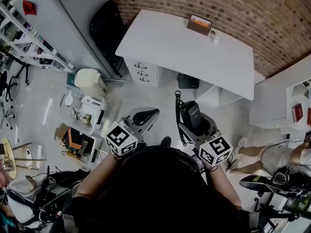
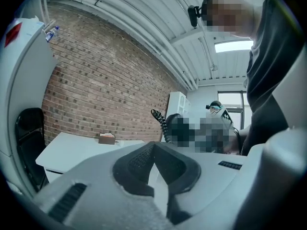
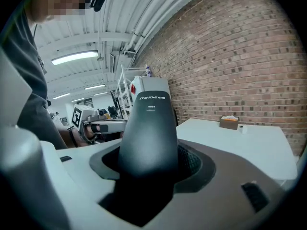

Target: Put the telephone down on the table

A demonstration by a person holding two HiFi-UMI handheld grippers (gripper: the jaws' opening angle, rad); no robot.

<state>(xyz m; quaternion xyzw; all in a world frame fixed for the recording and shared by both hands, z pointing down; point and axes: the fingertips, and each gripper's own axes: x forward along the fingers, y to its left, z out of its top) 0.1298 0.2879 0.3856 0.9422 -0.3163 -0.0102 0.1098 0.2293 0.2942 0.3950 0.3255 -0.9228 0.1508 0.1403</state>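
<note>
- The telephone (image 1: 191, 113), a black handset, is not on the table (image 1: 184, 47) yet. It is up in the air, standing nose-up out of the right gripper (image 1: 194, 125), over bare floor and well short of the white top.
- In the right gripper view the jaws are clamped on the handset's lower body. The dark shell (image 3: 148, 128) fills the space between the pads, so the hold looks firm to me.
- The coiled cord (image 1: 178, 113) hangs loose beside the handset, on the side toward the left gripper. I cannot see what its far end joins, if anything.
- The left gripper (image 2: 154, 150) carries nothing. Its black pads meet at the tips with only a sliver of light lower down, and it hovers beside its partner, level with it.
- I would call this the carry step: the pick is done and the putting down has not begun.
- The table is mostly bare. A small brown box (image 1: 199, 24) and a little white thing (image 1: 214, 37) just beside it sit near the far edge by the brick wall, so the near half is free.
- Next, as I judge it, the person needs to close on the table, bring the right gripper over the open near part, tip the handset toward flat, lower it until it rests, and only then part the jaws.
- The dangling cord wants watching, since it could catch the table edge on the way over.
</note>
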